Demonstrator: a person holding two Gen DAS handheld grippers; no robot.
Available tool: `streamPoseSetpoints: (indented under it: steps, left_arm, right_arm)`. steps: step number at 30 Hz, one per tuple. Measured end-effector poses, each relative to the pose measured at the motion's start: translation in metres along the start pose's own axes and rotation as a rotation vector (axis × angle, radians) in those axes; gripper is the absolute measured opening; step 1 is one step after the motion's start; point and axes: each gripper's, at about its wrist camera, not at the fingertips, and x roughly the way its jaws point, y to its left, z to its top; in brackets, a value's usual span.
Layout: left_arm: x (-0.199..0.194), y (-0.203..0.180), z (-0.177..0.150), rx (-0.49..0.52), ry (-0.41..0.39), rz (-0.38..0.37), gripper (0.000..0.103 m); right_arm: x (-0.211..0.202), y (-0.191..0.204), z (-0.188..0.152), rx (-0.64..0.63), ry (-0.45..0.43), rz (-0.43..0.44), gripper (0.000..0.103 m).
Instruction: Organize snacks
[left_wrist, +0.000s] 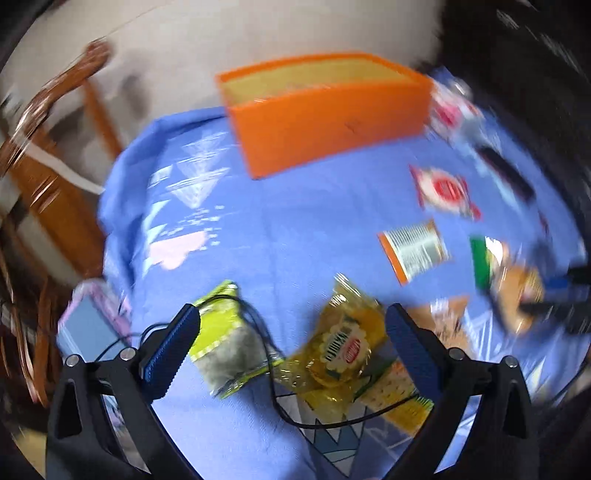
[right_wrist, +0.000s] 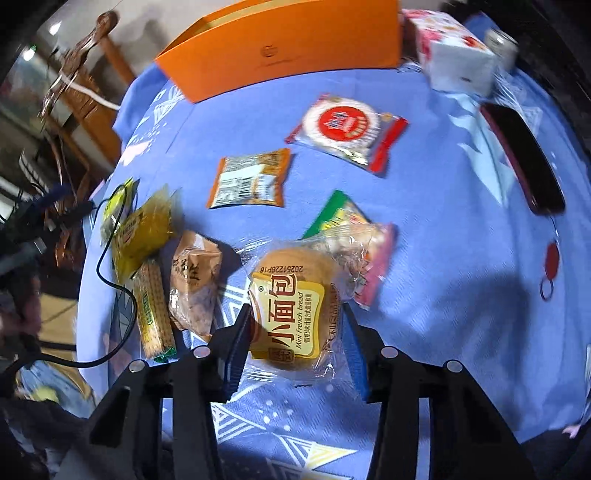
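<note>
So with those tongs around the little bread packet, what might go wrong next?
The right tongs straddle the clear-wrapped mini French bread bun; squeezing could squash the soft bun, or the slick wrapper might slip.

A thin black cable loops over the snacks under the left tongs, beside the yellow transparent biscuit packet; it could snag during a lift.

The open orange cardboard box stands well across the blue patterned cloth, so a loose grip may drop the bun on the way.

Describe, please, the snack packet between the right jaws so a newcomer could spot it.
On the blue tablecloth, nearest the right gripper, lies a clear packet with a round golden bun. Only it has a yellow label reading Mini French bread.
</note>
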Motion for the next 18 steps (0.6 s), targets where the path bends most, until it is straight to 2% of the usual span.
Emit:
streamPoseSetpoints:
  steps: [5,8,11,13,16,18]
  left_arm:
    - [0.030,-0.016,-0.001,0.106,0.032,-0.086,0.098]
    - [0.048,-0.022,-0.002,0.160,0.062,-0.104,0.097]
    - [0.064,-0.024,-0.008,0.193,0.111,-0.135,0.082]
    - [0.072,-0.025,-0.012,0.197,0.140,-0.179,0.064]
    - [0.080,-0.027,-0.021,0.232,0.167,-0.187,0.060]
    - [0.081,-0.026,-0.025,0.223,0.159,-0.202,0.058]
  right_arm:
    - [-0.001,-0.005,-0.004,0.031,0.011,-0.014,0.047]
    - [-0.004,-0.005,-0.004,0.030,0.004,-0.019,0.047]
    - [-0.006,-0.006,-0.007,0.036,0.002,-0.027,0.047]
    - [-0.008,-0.008,-0.009,0.046,0.004,-0.031,0.047]
    - [-0.007,-0.005,-0.010,0.054,0.004,-0.037,0.047]
    - [-0.007,-0.005,-0.011,0.058,0.004,-0.038,0.048]
